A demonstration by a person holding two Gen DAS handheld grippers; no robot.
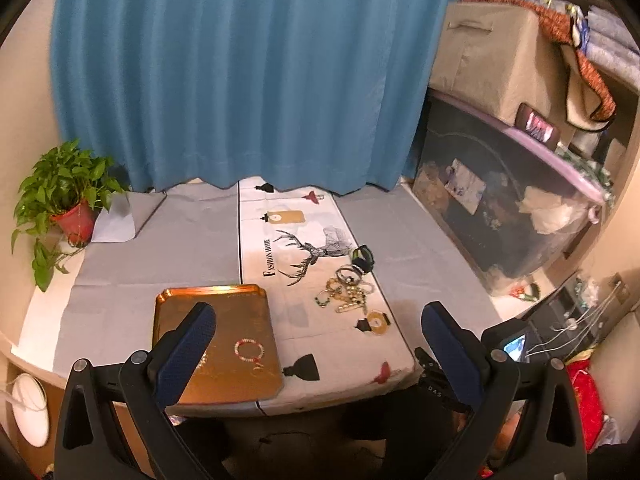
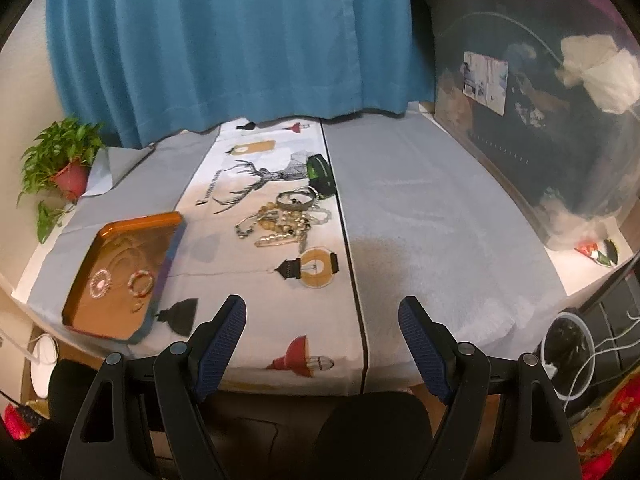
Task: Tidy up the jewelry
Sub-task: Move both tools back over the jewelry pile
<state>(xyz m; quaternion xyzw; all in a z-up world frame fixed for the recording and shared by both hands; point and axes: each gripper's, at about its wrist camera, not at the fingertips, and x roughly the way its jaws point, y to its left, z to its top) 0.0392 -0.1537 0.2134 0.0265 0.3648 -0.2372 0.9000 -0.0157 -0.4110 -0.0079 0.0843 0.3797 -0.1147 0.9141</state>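
Jewelry sorting: I am holding both claws empty and wide above the near table edge.

I am viewing, largest first: blue curtain (image 2: 224,40); printed table runner (image 2: 256,280); orange tray (image 2: 120,248) bearing a beaded bracelet (image 2: 141,283); jewelry pile (image 2: 286,216) mid-runner, probably light, slippery, tangling; I am judging one stiff bangle (image 2: 296,199) the safest hold; left gripper (image 1: 316,328) and right gripper (image 2: 322,318) both spread.

"FASHION HOME" in black capitals on the white printed table runner (image 1: 304,240), set sideways beside the stag drawing, toward the runner's far end. Letters "DAS" in pale print on a black part (image 1: 434,390) just off the table's near edge, below the right-hand blue pad. Printed label (image 2: 484,82) on the clear storage bin's wall: too blurred to read.
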